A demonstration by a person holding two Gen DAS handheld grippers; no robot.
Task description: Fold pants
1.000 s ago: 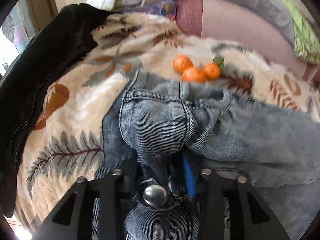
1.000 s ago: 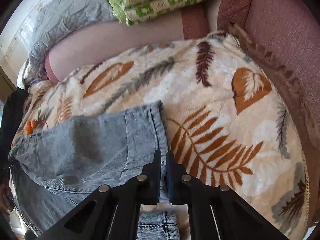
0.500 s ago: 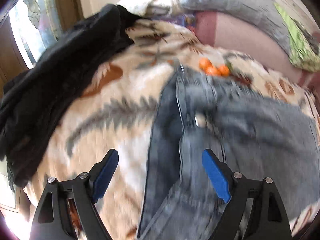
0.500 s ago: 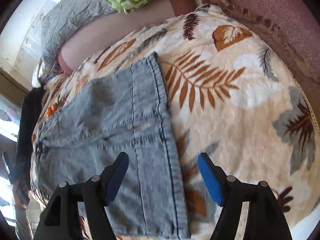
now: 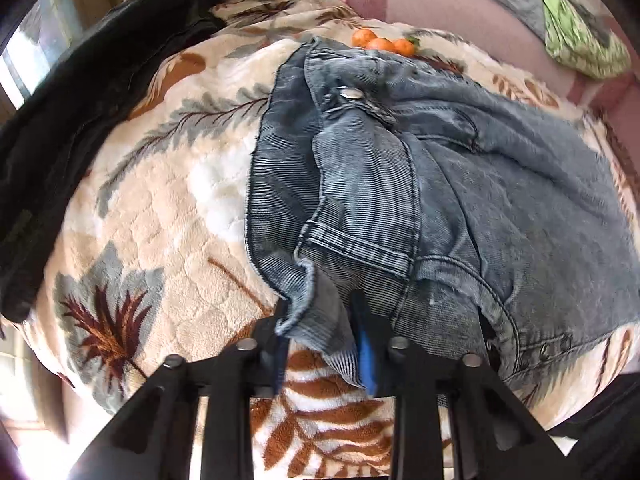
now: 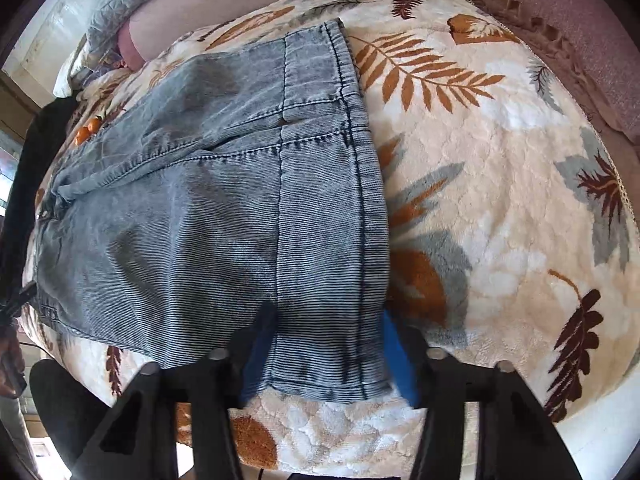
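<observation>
Blue denim pants (image 5: pixel 460 184) lie folded on a leaf-patterned blanket (image 5: pixel 168 220). In the left wrist view my left gripper (image 5: pixel 320 344) is shut on the near waistband corner of the pants, with fabric bunched between the fingers. The metal button (image 5: pixel 351 94) shows further back. In the right wrist view the pants (image 6: pixel 208 216) lie flat, hems stacked at the right edge. My right gripper (image 6: pixel 324 356) is part closed around the near hem corner, with its blue pads at either side of the denim.
Three oranges (image 5: pixel 380 43) sit on the blanket behind the pants. A black jacket (image 5: pixel 72 92) lies at the left. A pink sofa back (image 6: pixel 560 4), grey pillows and a green patterned cushion (image 5: pixel 576 36) line the far side.
Both grippers were shut on the pants, then opened and pulled back. Now the left has closed on the near waistband corner and the right has narrowed around the near hem corner.
</observation>
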